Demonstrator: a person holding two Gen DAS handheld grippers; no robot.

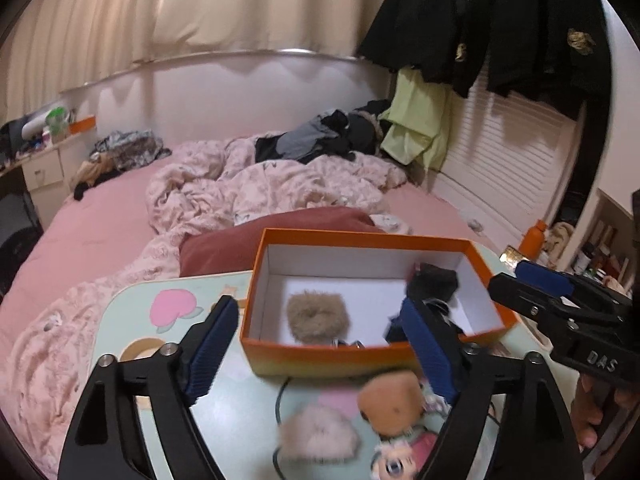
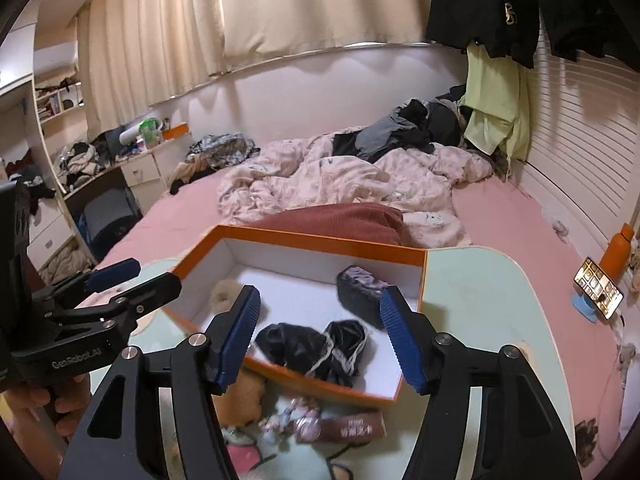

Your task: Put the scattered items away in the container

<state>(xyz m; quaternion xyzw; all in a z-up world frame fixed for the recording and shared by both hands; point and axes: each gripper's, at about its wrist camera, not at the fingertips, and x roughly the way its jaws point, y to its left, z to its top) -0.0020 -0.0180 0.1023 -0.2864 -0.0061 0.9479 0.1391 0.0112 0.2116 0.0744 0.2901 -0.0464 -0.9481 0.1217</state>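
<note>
An orange box (image 1: pixel 320 350) with a white inside stands on a pale green cartoon table (image 1: pixel 128 300). It holds a tan fluffy scrunchie (image 1: pixel 318 316) and black hair ties (image 1: pixel 432 280). In the right wrist view the box (image 2: pixel 304 380) holds black scrunchies (image 2: pixel 316 346) and a dark pouch (image 2: pixel 360 292). Loose on the table in front lie a pale pink fluffy scrunchie (image 1: pixel 318 434), an orange plush piece (image 1: pixel 392 402), a small charm (image 2: pixel 296 420) and a brown packet (image 2: pixel 352 426). My left gripper (image 1: pixel 324 354) is open and empty over the box's front wall. My right gripper (image 2: pixel 320 338) is open and empty above the box.
A bed with pink sheets (image 1: pixel 100 232), a crumpled duvet (image 1: pixel 256 188) and a red pillow (image 1: pixel 224 248) lies behind the table. A phone on a blue stand (image 2: pixel 598 292) and an orange bottle (image 2: pixel 618 252) sit at the right. Clothes hang at the upper right.
</note>
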